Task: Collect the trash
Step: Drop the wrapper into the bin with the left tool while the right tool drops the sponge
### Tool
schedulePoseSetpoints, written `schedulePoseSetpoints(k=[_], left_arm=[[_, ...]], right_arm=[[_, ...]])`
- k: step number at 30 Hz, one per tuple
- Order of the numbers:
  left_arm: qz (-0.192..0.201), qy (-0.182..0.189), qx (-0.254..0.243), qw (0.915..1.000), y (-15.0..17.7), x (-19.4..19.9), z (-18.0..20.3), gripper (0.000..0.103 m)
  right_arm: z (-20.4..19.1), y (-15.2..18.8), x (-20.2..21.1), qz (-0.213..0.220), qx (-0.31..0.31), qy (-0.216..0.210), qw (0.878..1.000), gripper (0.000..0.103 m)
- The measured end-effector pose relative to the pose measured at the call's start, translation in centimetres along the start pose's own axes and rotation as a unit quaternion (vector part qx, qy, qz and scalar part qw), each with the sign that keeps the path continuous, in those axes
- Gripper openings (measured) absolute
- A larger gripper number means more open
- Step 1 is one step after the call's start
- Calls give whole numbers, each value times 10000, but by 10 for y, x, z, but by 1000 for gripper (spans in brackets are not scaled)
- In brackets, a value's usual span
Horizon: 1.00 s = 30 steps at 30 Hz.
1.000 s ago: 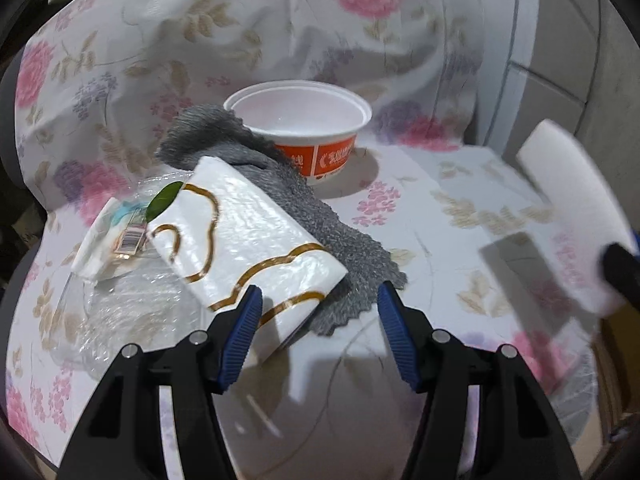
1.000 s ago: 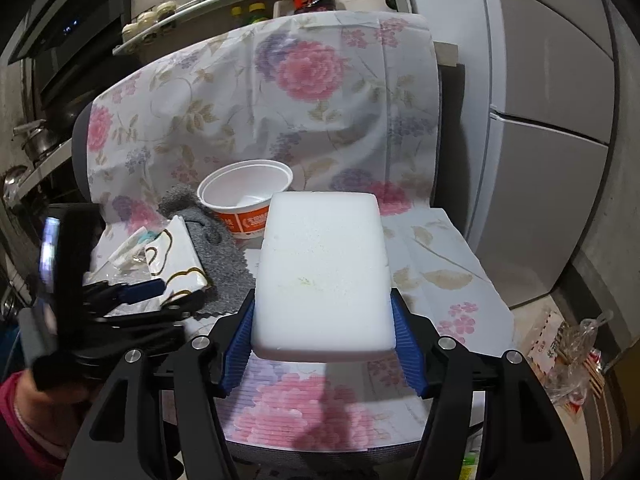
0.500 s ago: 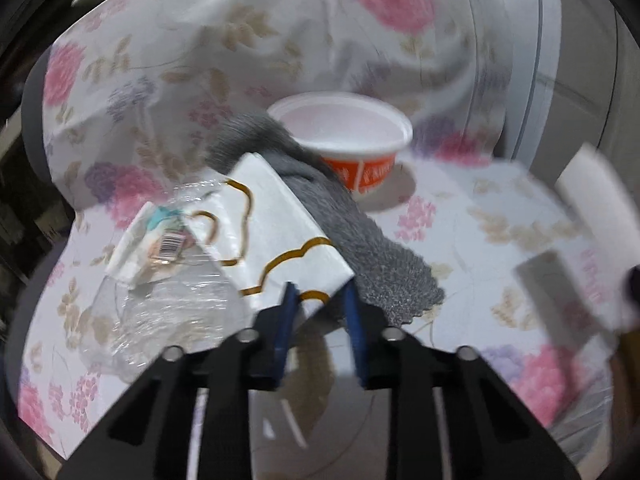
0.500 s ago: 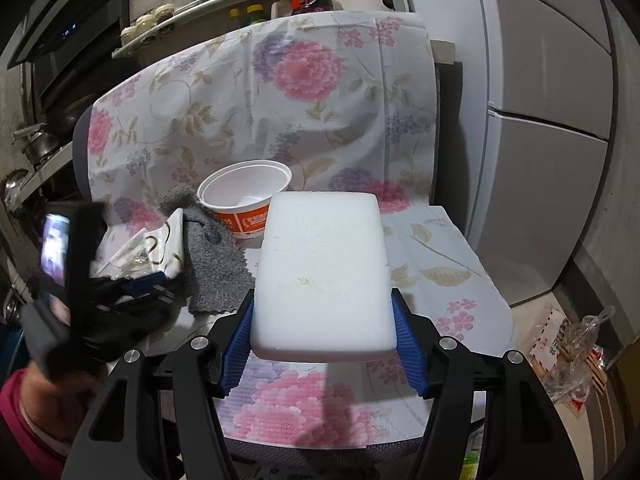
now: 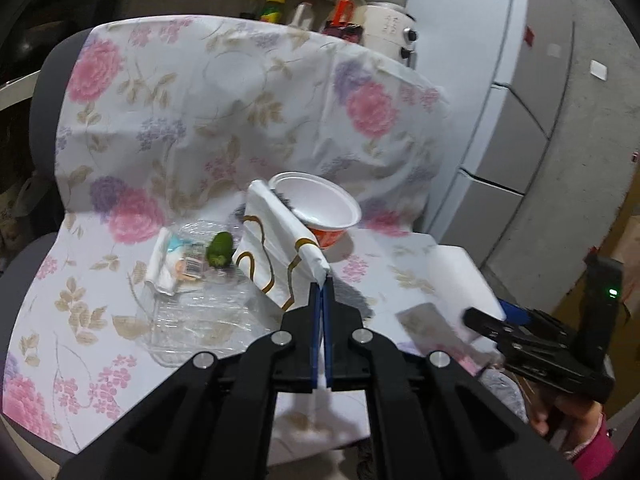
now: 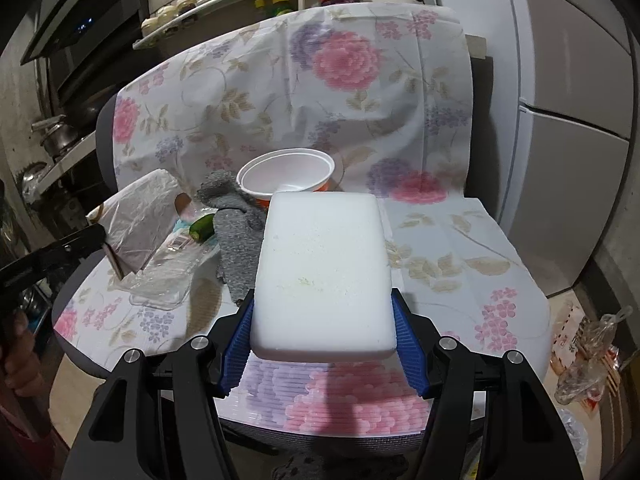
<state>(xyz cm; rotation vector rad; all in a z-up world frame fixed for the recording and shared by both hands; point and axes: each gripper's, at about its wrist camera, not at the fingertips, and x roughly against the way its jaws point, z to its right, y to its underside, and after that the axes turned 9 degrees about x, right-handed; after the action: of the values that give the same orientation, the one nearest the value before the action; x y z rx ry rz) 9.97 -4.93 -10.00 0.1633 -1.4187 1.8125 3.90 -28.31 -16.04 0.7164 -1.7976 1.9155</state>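
The left gripper [image 5: 322, 285] is seen with its blue pads pressed together on a corner of the white packet with gold lines [image 5: 280, 244], which is lifted at a tilt above the flowered cloth [image 5: 192, 128] draped over a chair. In the left wrist view the packet runs from the pads toward 11 o'clock and partly hides the white and orange bowl [image 5: 320, 208] behind it. At 9 o'clock from the packet a green leaf scrap [image 5: 219, 249] lies on a clear plastic wrapper [image 5: 192, 312], next to a small white sachet [image 5: 164, 268].

The right gripper [image 6: 323, 340] is held over the front of the seat, its fingers spread wide and clamped against both long sides of a white foam block [image 6: 324, 272]. In the right wrist view the block points toward 12 o'clock, where the bowl's rim is just behind its far end. A grey knitted cloth [image 6: 236, 236] lies at 10 o'clock from the block, flat on the seat and touching the bowl's side. A plastic bag with wrappers [image 6: 588, 356] is seen on the floor at 3 o'clock. A pink sleeve [image 5: 592, 448] shows at the lower right of the left wrist view.
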Motion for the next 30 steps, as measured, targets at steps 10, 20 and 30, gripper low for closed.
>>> schedulePoseSetpoints(k=[10,20,30], left_arm=[[-428,489,-565,9963,39,3,50,0],[-957,2071,-1734,9581,87,-7,150,0],[-1974,3033,-2593,8954,152,-48,246,0]], right_arm=[[28,17,46,99,-170,511,9985,63],[94,81,138,148,-926,1740,9803,63],[149,152,202,-82,-1684,2729,9472,64]])
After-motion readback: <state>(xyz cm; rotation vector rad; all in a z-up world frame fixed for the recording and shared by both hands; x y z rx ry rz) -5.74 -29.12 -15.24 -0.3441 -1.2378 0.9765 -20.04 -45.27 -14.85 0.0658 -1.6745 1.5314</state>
